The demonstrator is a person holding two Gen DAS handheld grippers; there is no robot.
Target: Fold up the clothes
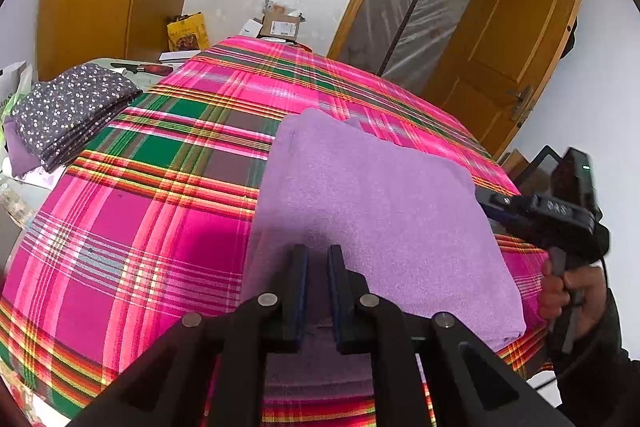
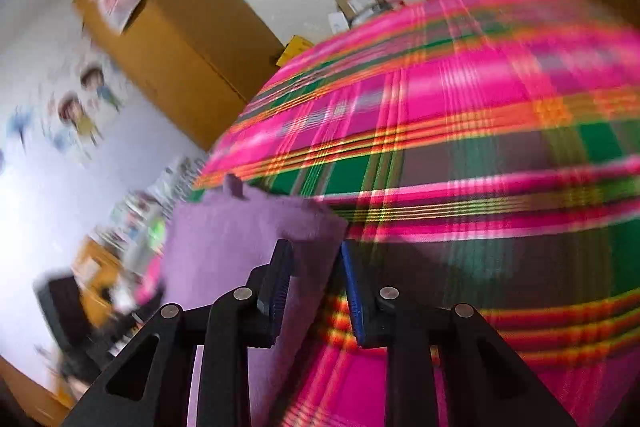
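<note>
A folded purple cloth (image 1: 372,203) lies on the table's pink plaid tablecloth (image 1: 140,211), toward the near right. My left gripper (image 1: 318,259) is at the cloth's near edge, its jaws narrow with purple fabric pinched between them. My right gripper (image 1: 486,205), held by a hand (image 1: 568,291), reaches the cloth's right edge. The right wrist view is blurred; there the right gripper (image 2: 316,251) stands open, a corner of the purple cloth (image 2: 240,239) between its fingers, with plaid showing beside the right finger (image 2: 352,279).
A stack of folded dark floral cloth (image 1: 72,107) sits on a side surface at the left. Beyond the table's far end are a cardboard box (image 1: 280,23) and a yellow bag (image 1: 187,33). A wooden door (image 1: 508,47) stands ajar at the right.
</note>
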